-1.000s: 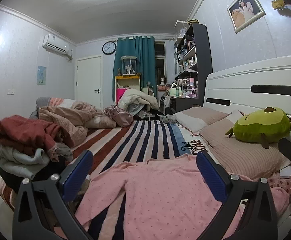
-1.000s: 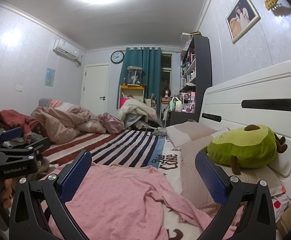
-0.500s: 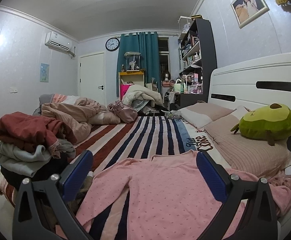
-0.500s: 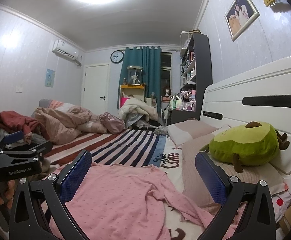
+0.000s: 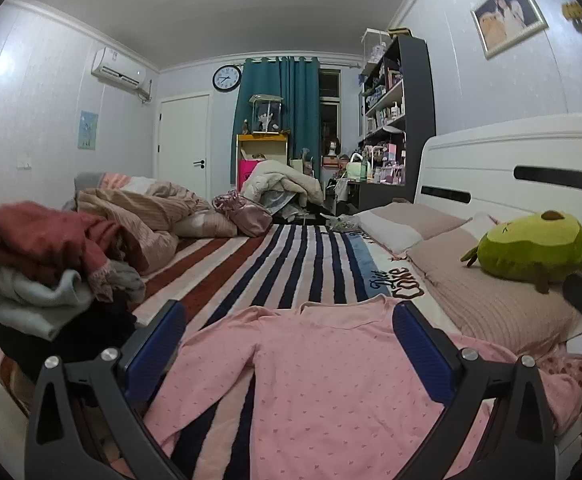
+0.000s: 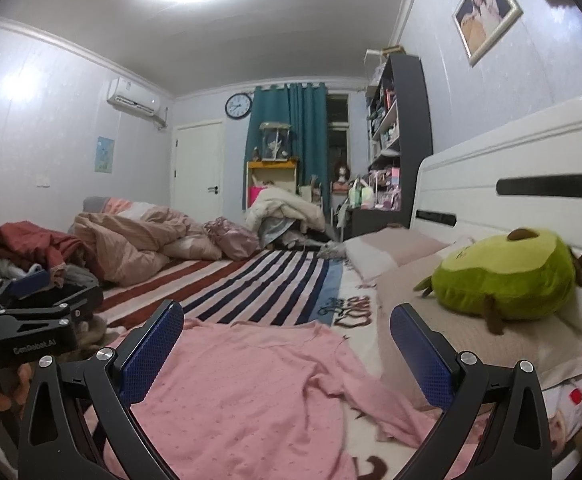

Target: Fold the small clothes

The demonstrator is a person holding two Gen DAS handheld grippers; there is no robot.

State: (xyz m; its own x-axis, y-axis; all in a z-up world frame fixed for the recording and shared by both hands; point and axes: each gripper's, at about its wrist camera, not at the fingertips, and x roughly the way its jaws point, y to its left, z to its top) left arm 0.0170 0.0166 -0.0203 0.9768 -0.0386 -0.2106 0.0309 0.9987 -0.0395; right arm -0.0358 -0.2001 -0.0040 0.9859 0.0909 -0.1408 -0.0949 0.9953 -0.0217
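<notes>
Garment: a pale pink long-sleeved cotton top with small dots point(image 5: 323, 384) lies spread on the striped bedspread point(image 5: 291, 264) at the near end of the bed, neckline toward the far end.
Left sleeve: extended flat toward the near left, over the stripes.
Right sleeve: rumpled and twisted toward the near right point(image 6: 375, 396), beside the beige ribbed pillow point(image 6: 423, 308); it is not laid flat.
Left tongs point(image 5: 287, 344): spread wide, holding nothing, hovering above the top's body.
Right tongs point(image 6: 287, 344): also spread wide and empty, above the right half of the top.
Step in hand (judged): no fold begun; the approach to the first grasp.
Recommended method: straighten the right sleeve first, then pinch each sleeve near cuff and shoulder, taking a single layer only, and carry it inward across the chest.
Caution: the bedspread is soft; a deep pinch may gather it with the top.
Surroundings: a heap of red and grey clothes point(image 5: 43, 264) sits at the left, a green avocado plush toy point(image 5: 531, 248) on the pillow at the right; both are well apart from the fold area.
</notes>
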